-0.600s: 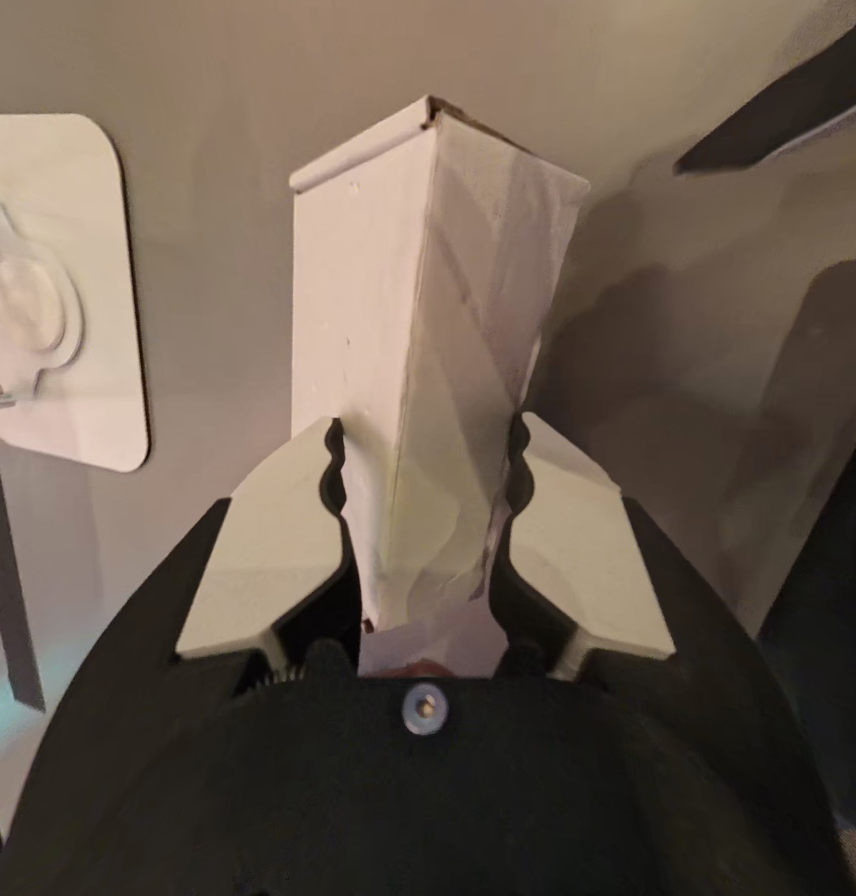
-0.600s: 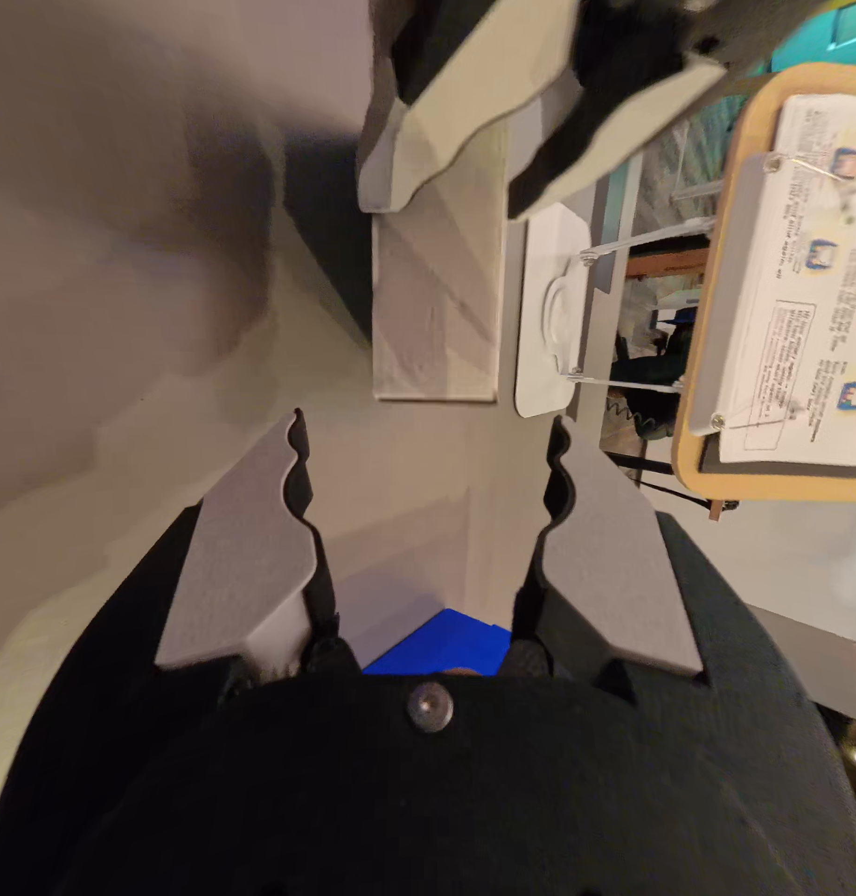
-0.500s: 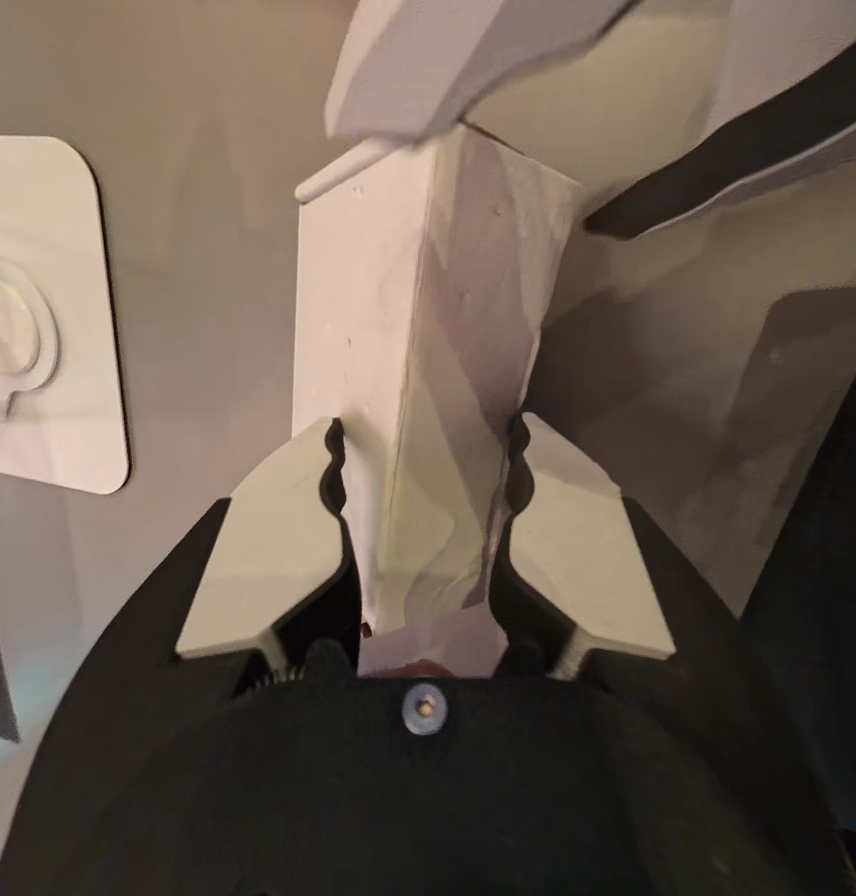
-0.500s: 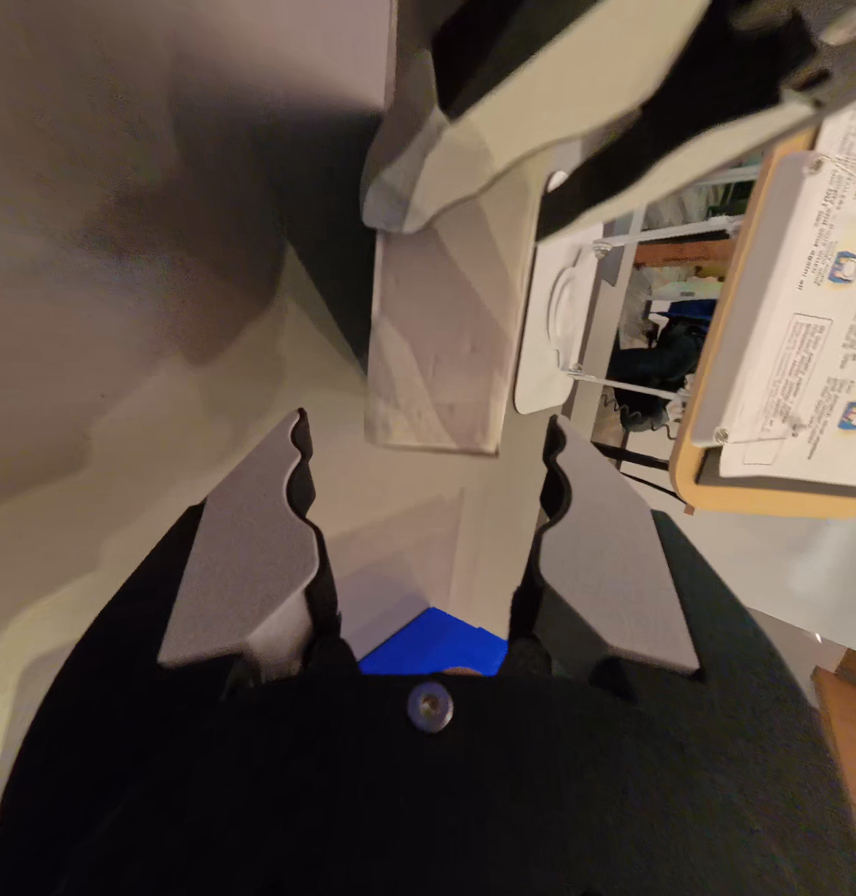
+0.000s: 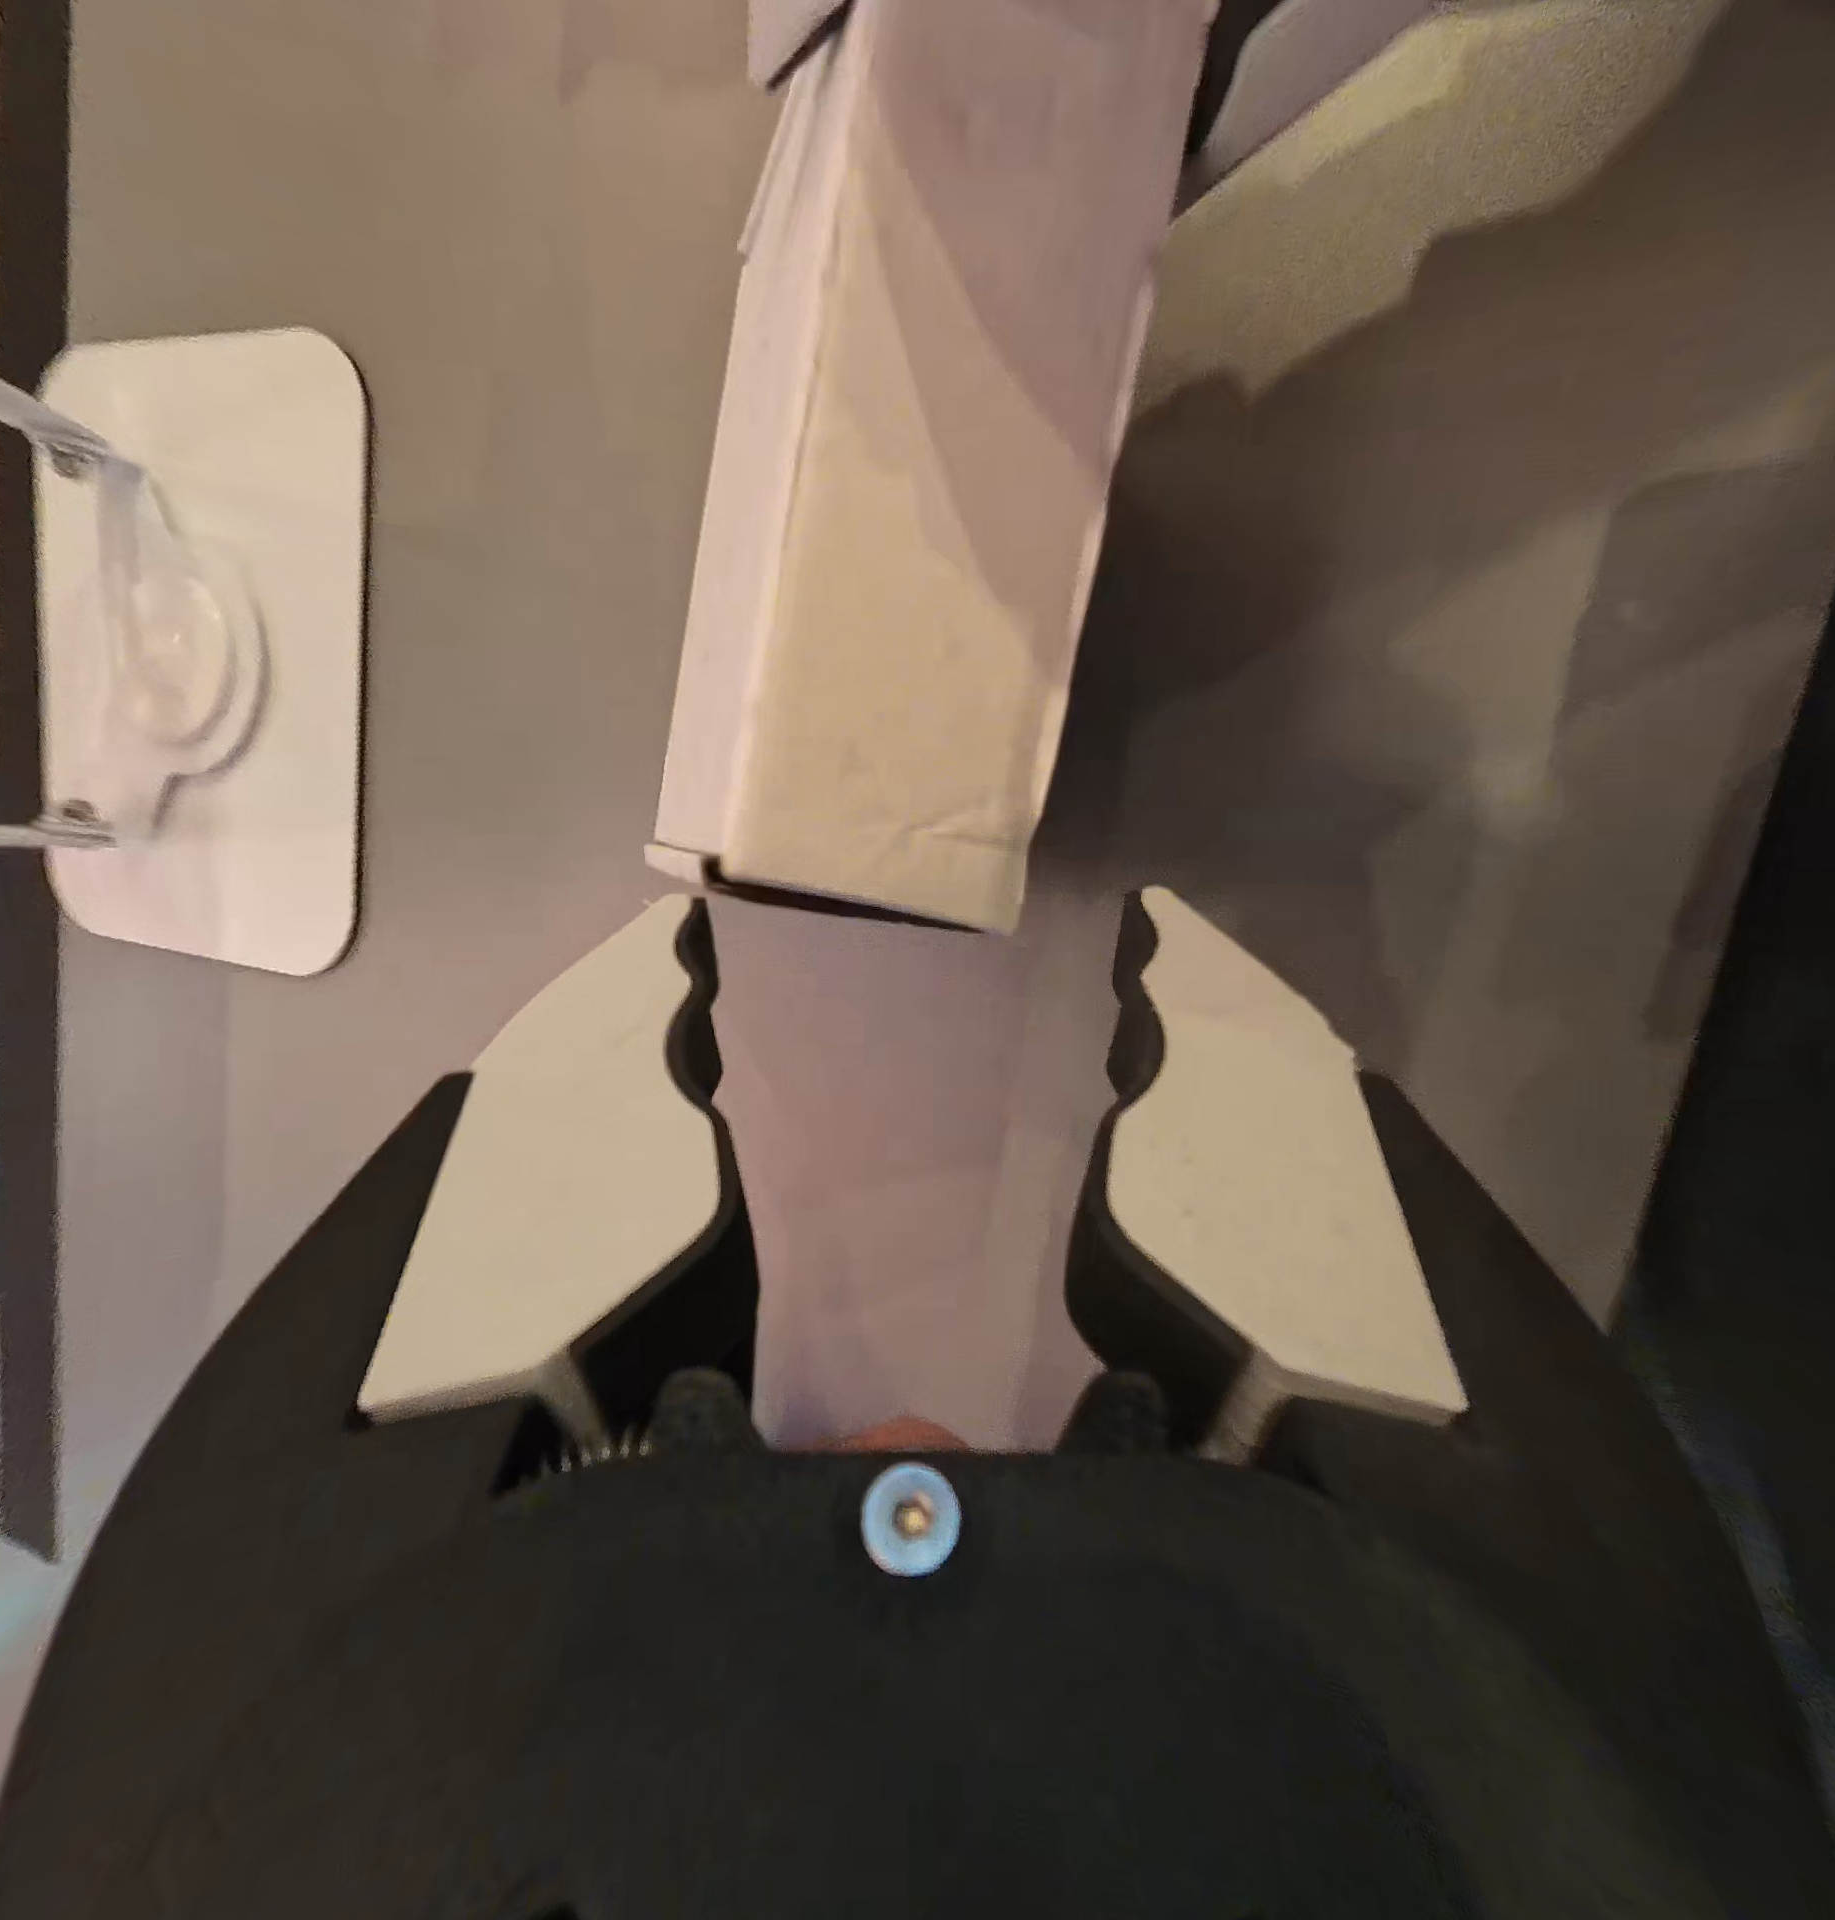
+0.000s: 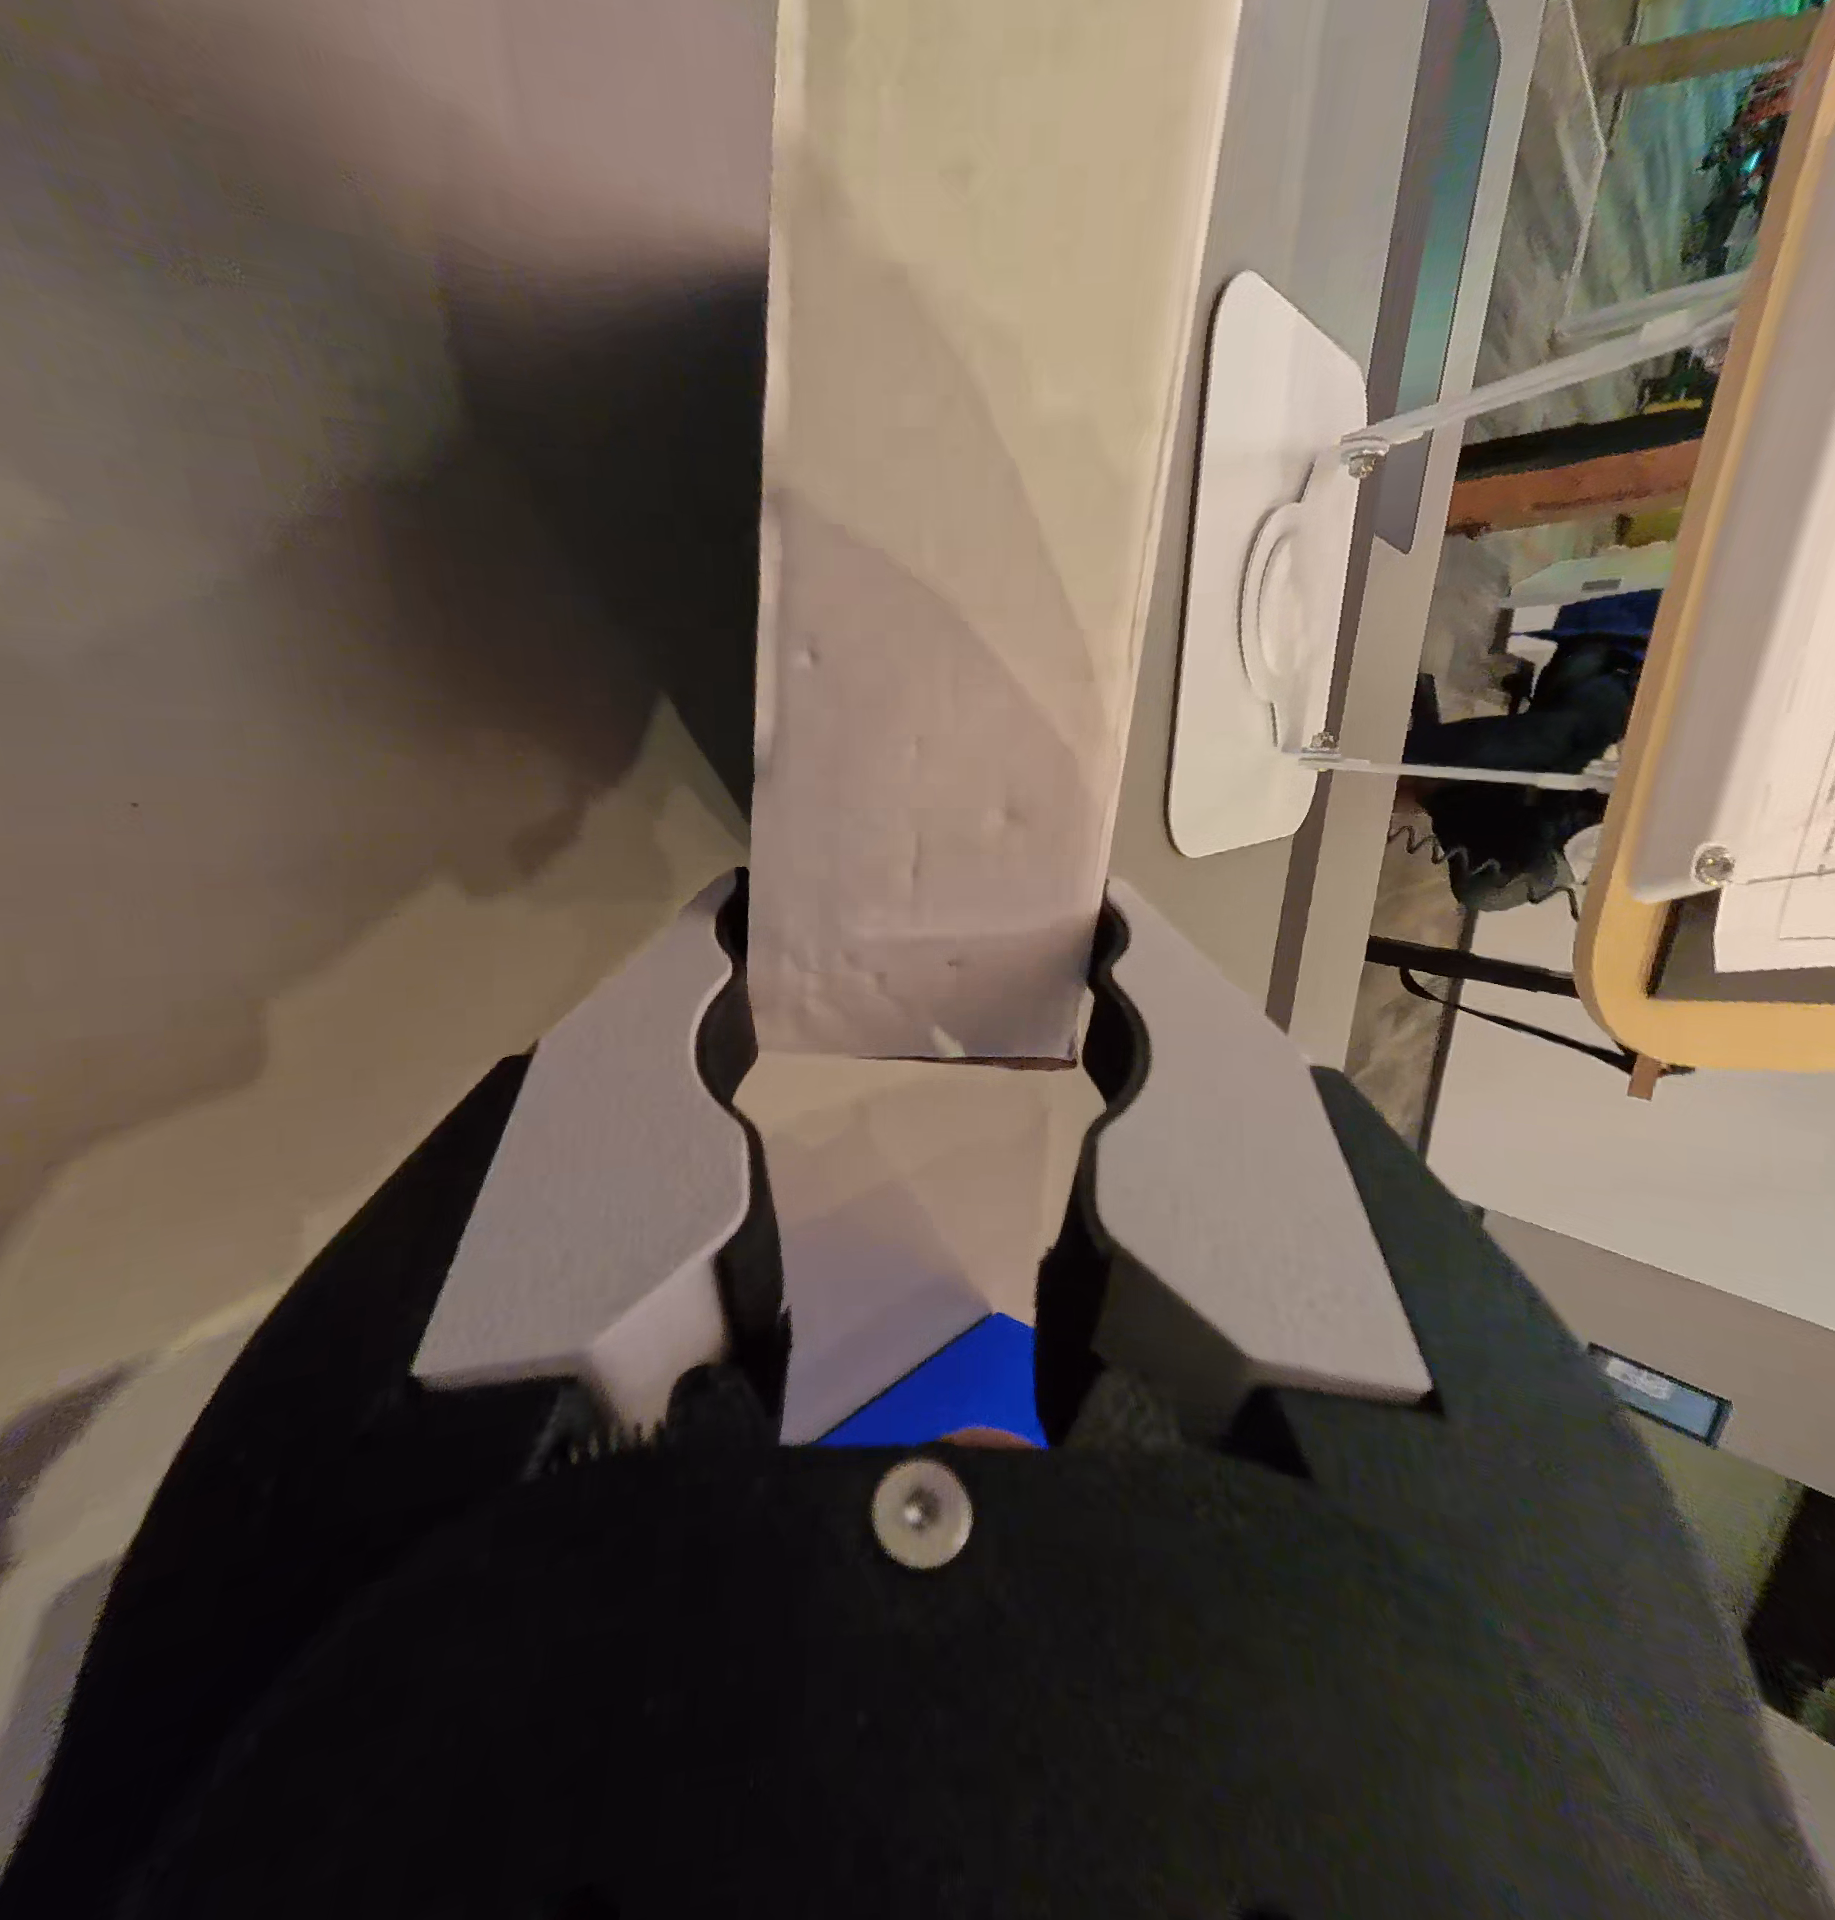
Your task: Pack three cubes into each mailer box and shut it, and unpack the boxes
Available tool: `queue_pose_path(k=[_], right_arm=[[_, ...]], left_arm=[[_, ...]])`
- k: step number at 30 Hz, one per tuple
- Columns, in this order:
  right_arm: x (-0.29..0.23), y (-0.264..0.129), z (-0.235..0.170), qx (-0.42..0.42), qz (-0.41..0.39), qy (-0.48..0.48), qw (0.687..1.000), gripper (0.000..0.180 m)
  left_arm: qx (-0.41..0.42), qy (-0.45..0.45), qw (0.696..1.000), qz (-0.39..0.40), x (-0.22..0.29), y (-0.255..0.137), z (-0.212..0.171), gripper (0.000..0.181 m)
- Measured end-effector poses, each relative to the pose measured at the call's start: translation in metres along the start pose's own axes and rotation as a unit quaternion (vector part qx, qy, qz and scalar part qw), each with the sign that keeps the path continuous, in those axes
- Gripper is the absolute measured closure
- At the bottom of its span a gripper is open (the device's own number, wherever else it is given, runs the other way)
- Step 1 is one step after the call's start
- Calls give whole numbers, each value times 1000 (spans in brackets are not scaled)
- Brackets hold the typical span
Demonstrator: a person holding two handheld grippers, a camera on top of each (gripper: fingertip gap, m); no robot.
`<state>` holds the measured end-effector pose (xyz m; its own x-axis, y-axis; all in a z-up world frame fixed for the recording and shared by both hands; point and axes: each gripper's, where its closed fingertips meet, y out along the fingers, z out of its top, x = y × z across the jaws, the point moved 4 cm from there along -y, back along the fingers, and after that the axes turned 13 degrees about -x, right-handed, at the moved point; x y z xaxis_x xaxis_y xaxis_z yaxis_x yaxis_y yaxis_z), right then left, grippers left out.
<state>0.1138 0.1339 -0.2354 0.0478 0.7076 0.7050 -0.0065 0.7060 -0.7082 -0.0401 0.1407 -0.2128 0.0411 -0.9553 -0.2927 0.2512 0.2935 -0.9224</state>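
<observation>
Mailer box [image 6: 954, 582] end pinched in my right gripper [image 6: 918, 935]; my left gripper [image 5: 918, 914] spread wide, just clear of it.

Both wrist cams sit just behind their tools, looking along the fingers. They view the white mailer box [image 5: 892, 582] close-up from opposite ends. Both also share the white pad [image 6: 1266, 582].

Matt white cardboard on the mailer box [image 6: 954, 582], lightly dented. Smooth matt grey plastic on the jaws, black textured plastic behind. Glossy clear acrylic on the stand [image 5: 154, 644]. Smooth matt grey surface [image 5: 539, 312].
</observation>
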Motion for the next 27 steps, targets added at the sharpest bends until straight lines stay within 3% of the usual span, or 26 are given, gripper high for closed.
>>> queue_pose_path(k=[5,9,17,21,25,27], right_arm=[[-3,-1,2,5,5,-14,1000,118],[-3,-3,0,18,15,-12,1000,119],[-1,-1,-6,14,34,-5,999,117],[-6,-3,2,-3,14,-28,999,98],[-4,-8,5,-4,20,-16,1000,119],[-3,-9,5,4,52,0,999,120]], left_arm=[[-2,46,993,112,-1,13,-1,112],[-20,75,985,155,-3,25,-2,117],[22,79,980,181,-4,28,2,118],[15,75,980,181,-3,29,4,119],[5,82,978,190,-1,29,5,119],[5,81,979,189,0,28,5,119]])
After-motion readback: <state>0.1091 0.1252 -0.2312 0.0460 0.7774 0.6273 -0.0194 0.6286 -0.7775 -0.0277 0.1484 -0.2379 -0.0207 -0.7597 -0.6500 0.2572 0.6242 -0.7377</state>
